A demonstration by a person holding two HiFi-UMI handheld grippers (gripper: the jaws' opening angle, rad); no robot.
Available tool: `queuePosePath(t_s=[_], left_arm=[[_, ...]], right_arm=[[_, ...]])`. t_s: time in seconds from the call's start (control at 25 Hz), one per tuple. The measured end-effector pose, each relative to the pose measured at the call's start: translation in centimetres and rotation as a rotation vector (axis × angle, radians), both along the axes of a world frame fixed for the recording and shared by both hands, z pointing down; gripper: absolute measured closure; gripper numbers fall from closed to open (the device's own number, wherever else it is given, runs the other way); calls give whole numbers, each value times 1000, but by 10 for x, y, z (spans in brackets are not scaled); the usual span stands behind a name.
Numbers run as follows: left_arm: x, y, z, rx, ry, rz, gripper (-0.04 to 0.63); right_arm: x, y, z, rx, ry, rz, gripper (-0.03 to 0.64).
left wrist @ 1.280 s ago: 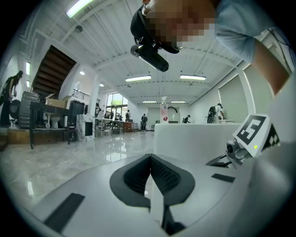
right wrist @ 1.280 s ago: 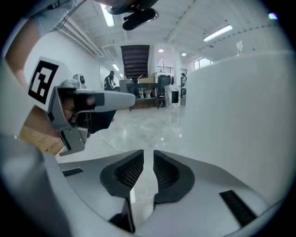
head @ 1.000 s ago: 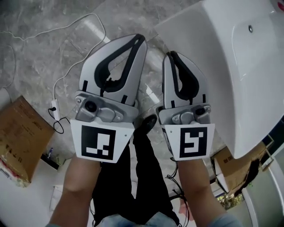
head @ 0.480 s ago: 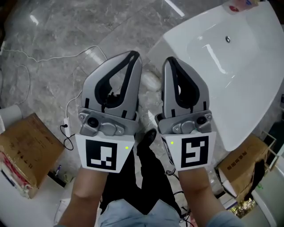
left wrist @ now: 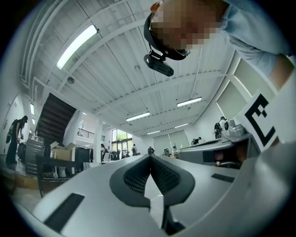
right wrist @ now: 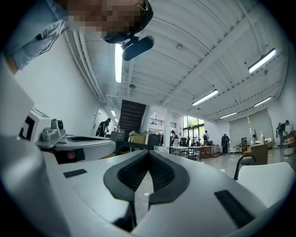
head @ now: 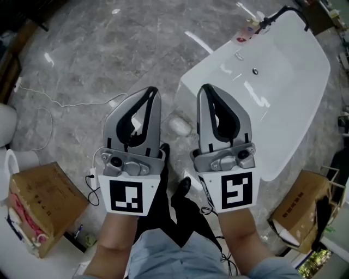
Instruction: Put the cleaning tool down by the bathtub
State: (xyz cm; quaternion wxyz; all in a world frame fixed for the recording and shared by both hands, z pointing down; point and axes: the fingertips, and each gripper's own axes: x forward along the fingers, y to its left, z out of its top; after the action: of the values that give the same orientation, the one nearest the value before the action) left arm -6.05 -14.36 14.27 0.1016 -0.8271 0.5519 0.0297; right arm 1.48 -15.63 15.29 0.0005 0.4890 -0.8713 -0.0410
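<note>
Both grippers are held side by side high above the grey marble floor, in front of the person's body. The left gripper (head: 151, 90) is shut with nothing in it; in the left gripper view its pads (left wrist: 150, 156) meet against the hall's ceiling. The right gripper (head: 204, 87) is shut and empty too, and its tips (right wrist: 148, 152) touch. The white bathtub (head: 283, 103) stands to the right of the grippers. A small pale oval object (head: 179, 126), perhaps the cleaning tool, lies on the floor by the tub's near end, between and below the two grippers.
A cardboard box (head: 41, 204) sits at the lower left and another (head: 297, 210) at the lower right. A white cable (head: 60, 103) runs over the floor at left. A dark faucet (head: 278, 15) and a bottle (head: 244, 34) stand at the tub's far end.
Both grippers have risen well above the floor. The tub and boxes look smaller and more of the tub shows. The grippers stay side by side.
</note>
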Motion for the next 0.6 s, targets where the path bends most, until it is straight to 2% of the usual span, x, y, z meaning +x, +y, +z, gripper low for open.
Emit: queuePosePath(t_s=[0.32,0.48,0.6], left_arm=[[28,61,-105,87,9,1,580],[46,86,-131,90,6,-1,580],[56,101,-146,76,35,7,580]], right_arm=[[37,56,-105,89,-3,31,603],[56,83,-136,121,5,49,603],[67,102,-152,139,18,65,603]])
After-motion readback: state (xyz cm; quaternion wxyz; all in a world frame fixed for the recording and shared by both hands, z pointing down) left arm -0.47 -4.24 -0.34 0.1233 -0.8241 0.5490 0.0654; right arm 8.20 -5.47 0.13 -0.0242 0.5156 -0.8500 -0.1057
